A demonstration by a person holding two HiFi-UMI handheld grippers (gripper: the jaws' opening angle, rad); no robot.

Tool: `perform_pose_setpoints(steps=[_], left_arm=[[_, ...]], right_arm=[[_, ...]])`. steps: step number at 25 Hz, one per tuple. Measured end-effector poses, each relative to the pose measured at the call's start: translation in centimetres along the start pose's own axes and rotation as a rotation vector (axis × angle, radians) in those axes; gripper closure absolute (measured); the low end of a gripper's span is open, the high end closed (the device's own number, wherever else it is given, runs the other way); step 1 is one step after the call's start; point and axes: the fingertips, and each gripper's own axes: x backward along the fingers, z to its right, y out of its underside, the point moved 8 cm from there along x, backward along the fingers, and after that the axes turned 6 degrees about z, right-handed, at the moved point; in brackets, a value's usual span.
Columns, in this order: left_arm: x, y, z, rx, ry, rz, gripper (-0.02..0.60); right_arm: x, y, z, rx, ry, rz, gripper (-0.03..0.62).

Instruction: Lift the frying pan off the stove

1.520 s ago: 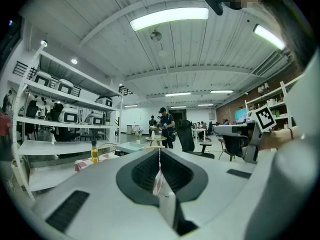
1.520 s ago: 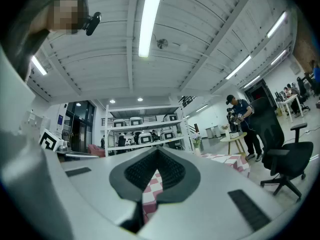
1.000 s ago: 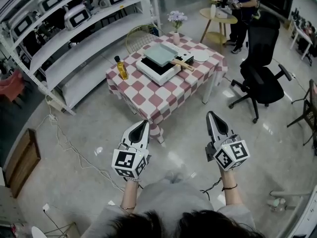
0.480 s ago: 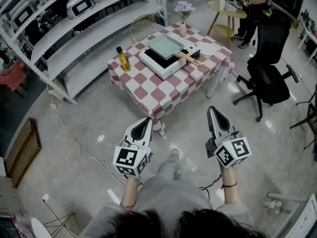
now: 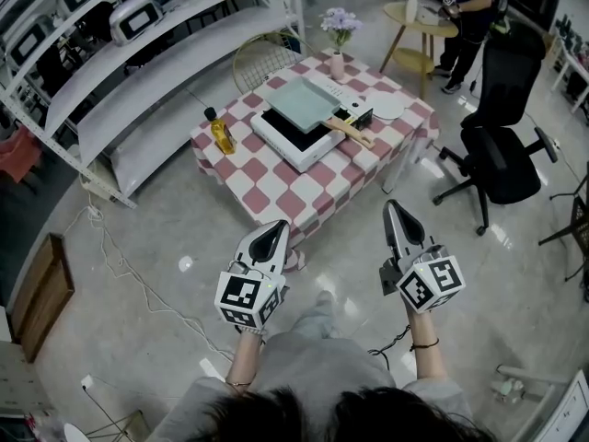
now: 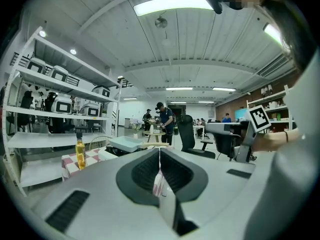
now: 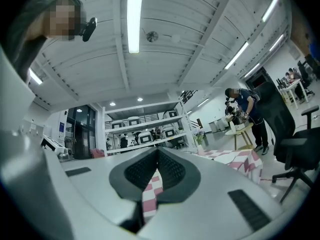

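Note:
A square pale-green frying pan [image 5: 304,100] with a wooden handle [image 5: 350,132] rests on a white portable stove [image 5: 296,133] on the red-and-white checkered table [image 5: 262,180]. In the left gripper view the pan [image 6: 127,143] shows low beyond the jaws. My left gripper [image 5: 277,228] and right gripper [image 5: 393,209] are both shut and empty. They hang over the floor, well short of the table's near edge. The right gripper view shows only the table's cloth [image 7: 240,160].
A bottle of yellow oil [image 5: 221,133], a flower vase [image 5: 338,58] and a white plate [image 5: 385,105] share the table. White shelving [image 5: 138,72] runs along the left. A black office chair [image 5: 506,145] stands at the right, with a person [image 5: 465,12] by a round table [image 5: 425,21] behind.
The table has come slightly nearer and shifted in the head view as I step toward it. Both grippers keep their pose, shut.

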Motion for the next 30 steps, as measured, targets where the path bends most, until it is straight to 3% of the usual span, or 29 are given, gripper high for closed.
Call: perform_pose_setpoints(steps=[12,30], left_arm=[[-7.4,0.5,-3.2,0.039,0.056,-0.009,0.554],[-14.1,1.7,-5.5,0.085,0.110,-0.038,0.554]], right_arm=[[-6.0,1.0,3.5,-0.004,0.014,-0.016,0.572],[-10.8,1.9,7.9,-0.010,0.048,-0.045,0.572]])
